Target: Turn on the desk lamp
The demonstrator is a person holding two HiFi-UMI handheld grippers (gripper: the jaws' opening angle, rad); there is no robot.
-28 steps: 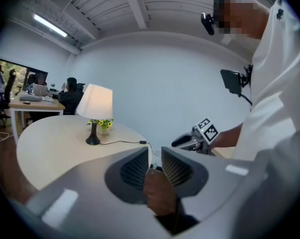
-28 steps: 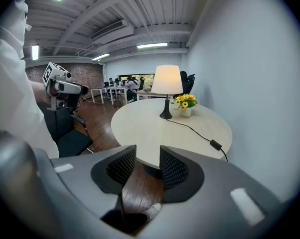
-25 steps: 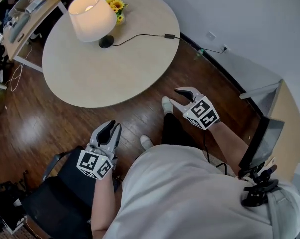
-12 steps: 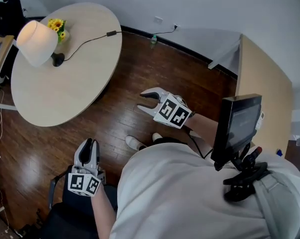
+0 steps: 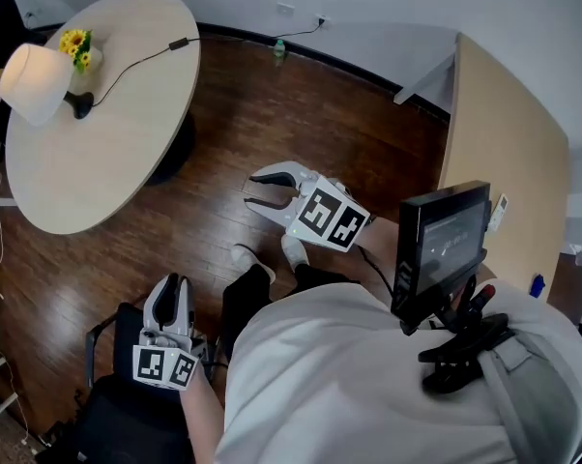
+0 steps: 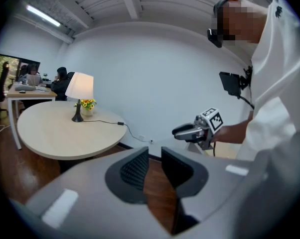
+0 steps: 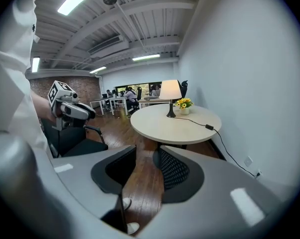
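The desk lamp, with a glowing cream shade and a black base, stands at the far side of the round table, beside a pot of yellow flowers. Its black cord with an inline switch runs over the table edge to the wall. My right gripper hangs open over the wood floor, well clear of the table and holding nothing. Low at the left, my left gripper has a narrow gap between its pads and holds nothing. The lamp also shows in the left gripper view, and the lamp in the right gripper view.
A black office chair stands under my left gripper. A long wooden desk runs along the right wall. A small monitor is mounted at the person's chest. People sit at desks behind the table.
The view has swung right, so the table and lamp now lie farther off at the upper left. Both grippers have come away from the table. The jaws look unchanged.
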